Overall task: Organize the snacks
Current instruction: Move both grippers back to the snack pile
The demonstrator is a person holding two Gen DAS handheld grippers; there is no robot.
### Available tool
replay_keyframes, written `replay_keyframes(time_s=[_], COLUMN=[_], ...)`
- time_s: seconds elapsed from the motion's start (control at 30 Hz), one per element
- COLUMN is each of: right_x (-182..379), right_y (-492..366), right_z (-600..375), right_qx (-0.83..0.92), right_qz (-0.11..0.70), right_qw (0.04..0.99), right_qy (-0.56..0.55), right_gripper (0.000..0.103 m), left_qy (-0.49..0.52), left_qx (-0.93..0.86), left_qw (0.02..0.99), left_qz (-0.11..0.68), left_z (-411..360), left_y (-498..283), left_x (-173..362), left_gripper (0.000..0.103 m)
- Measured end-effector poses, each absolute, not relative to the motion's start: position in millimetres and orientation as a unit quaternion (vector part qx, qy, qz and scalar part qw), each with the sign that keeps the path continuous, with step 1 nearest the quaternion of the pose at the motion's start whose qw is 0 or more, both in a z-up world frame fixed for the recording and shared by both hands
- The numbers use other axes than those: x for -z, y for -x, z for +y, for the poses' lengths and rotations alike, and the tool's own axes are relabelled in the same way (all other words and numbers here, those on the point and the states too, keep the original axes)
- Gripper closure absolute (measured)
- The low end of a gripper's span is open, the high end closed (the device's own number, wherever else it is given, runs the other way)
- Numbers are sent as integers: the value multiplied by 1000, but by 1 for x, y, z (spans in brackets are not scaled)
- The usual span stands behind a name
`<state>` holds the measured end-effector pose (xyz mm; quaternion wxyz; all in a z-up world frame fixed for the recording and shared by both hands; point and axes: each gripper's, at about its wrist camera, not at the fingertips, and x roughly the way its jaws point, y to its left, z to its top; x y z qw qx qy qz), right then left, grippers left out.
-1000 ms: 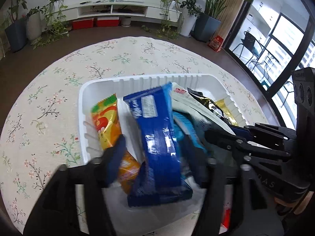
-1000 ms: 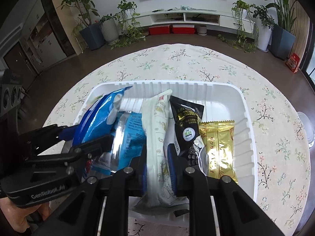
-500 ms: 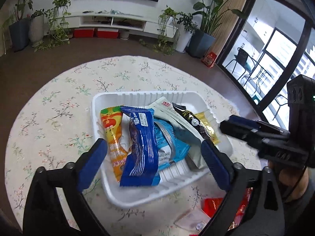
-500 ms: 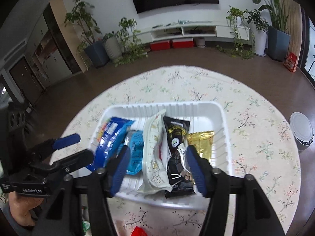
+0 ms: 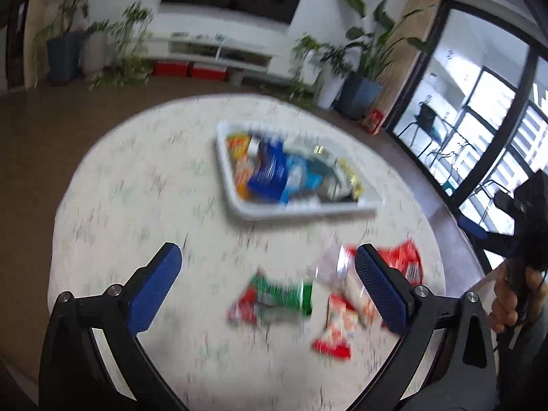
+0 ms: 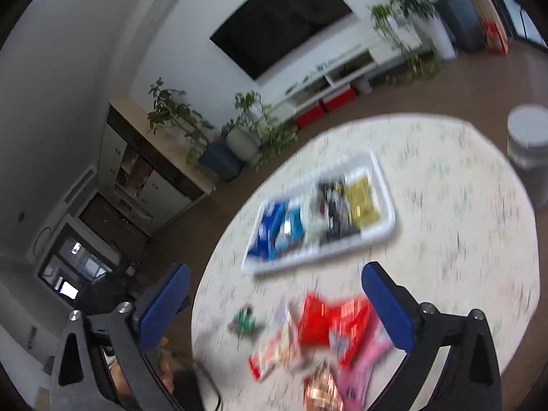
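A white tray [image 5: 301, 210] [image 6: 308, 257] sits mid-table on the floral cloth, filled with snack packets: orange [image 5: 241, 167], blue [image 5: 269, 171] [image 6: 270, 226], black [image 6: 337, 212] and gold [image 6: 363, 202]. Loose packets lie nearer me: a green one [image 5: 281, 294] [image 6: 245, 322], a red one [image 5: 407, 260] [image 6: 328, 318], a red-and-white one [image 5: 337, 328] and a pink one [image 6: 363, 363]. My left gripper [image 5: 267, 251] hovers above the near table, jaws opening wide, nothing between them. My right gripper [image 6: 275, 270] hangs over the loose pile, jaws also opening, empty. Both views are motion-blurred.
A person's hand [image 5: 507, 294] holds the right gripper at the table's right edge. A white lidded bin [image 6: 527, 140] stands on the floor beyond the round table's [image 5: 137, 188] far right. Potted plants and a low TV shelf line the back wall.
Both grippers let go of packets in the tray, opened wide and pulled back and up. The tray now looks smaller and farther off, and the loose packets have come into view.
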<state>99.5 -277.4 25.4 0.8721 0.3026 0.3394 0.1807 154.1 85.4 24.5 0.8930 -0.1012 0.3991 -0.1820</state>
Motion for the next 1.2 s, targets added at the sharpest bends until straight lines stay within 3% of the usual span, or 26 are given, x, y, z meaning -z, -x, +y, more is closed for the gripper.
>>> replay_keyframes(time_s=[0.23, 0.63, 1.0, 1.13, 1.2], right_x=[19, 26, 30, 34, 35], right_y=[-37, -21, -24, -26, -27], right_z=[-264, -232, -223, -222, -221], right_qx=[-154, -144, -149, -151, -151], right_qz=[395, 408, 417, 422, 423], right_qw=[852, 875, 876, 873, 872], right_qy=[-308, -218, -192, -194, -192], right_gripper=[19, 21, 28, 28, 29], left_qy=[94, -41, -159, -197, -205], left_qx=[175, 219, 257, 276, 279], left_qw=[871, 872, 845, 828, 822], left_qz=[450, 437, 441, 447, 452], left_z=[90, 50, 25, 15, 12], left_y=[-112, -130, -164, -178, -184], left_x=[21, 4, 23, 37, 44], left_gripper=[1, 1, 1, 6, 16])
